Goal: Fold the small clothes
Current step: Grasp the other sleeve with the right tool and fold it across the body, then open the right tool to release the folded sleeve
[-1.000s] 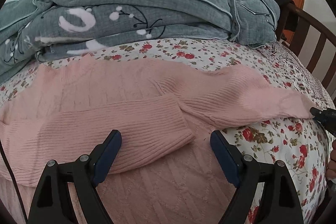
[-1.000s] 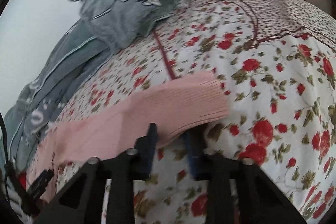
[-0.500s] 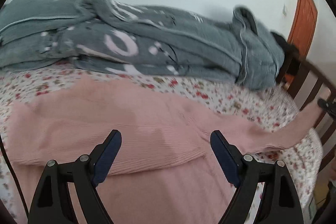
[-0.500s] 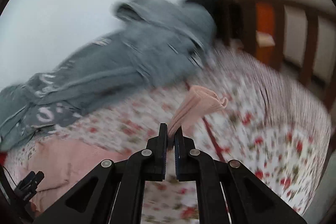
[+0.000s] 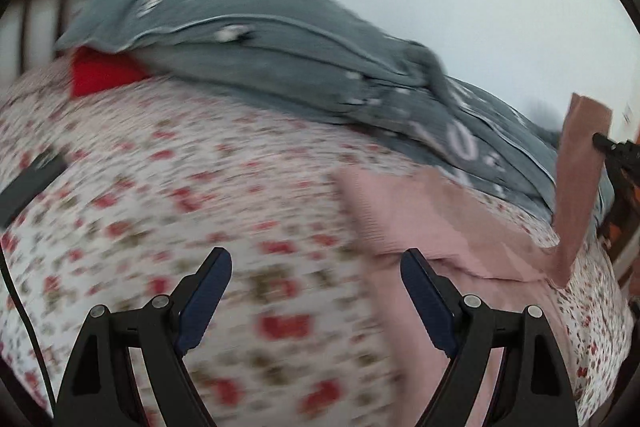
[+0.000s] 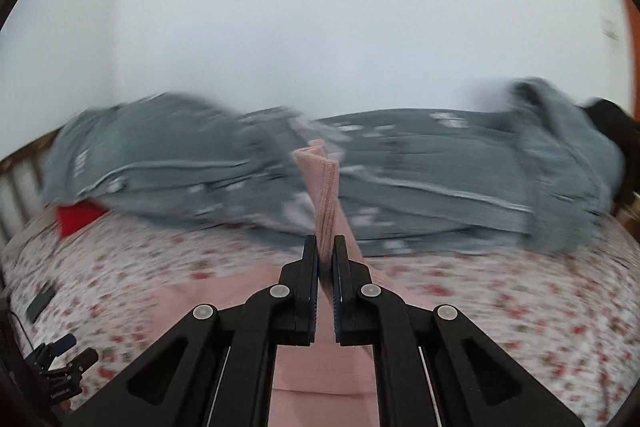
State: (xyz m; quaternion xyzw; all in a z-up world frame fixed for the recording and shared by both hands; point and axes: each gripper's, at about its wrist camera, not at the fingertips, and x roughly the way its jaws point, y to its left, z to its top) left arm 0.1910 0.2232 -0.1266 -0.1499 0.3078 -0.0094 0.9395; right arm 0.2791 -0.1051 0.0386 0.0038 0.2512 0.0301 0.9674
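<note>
A pink knit sweater [image 5: 432,219] lies on the floral bedsheet [image 5: 180,187]. My right gripper [image 6: 327,251] is shut on the sweater's sleeve cuff [image 6: 322,183] and holds it raised above the sweater body [image 6: 320,367]. In the left wrist view the lifted sleeve [image 5: 580,179] hangs at the far right with the right gripper [image 5: 616,151] beside it. My left gripper [image 5: 316,275] is open and empty, over the sheet at the sweater's left edge. It also shows at the lower left of the right wrist view [image 6: 60,359].
A grey blanket [image 6: 400,167] is heaped along the back of the bed by the white wall. A red item [image 5: 100,75] lies under its left end. A dark flat object [image 5: 28,183] lies on the sheet at left. Wooden bed rails [image 5: 32,11] stand at the far left.
My right gripper has closed on the sleeve cuff, lifted it off the bed and swung it over the sweater. My left gripper has moved left, off the sweater, still open.
</note>
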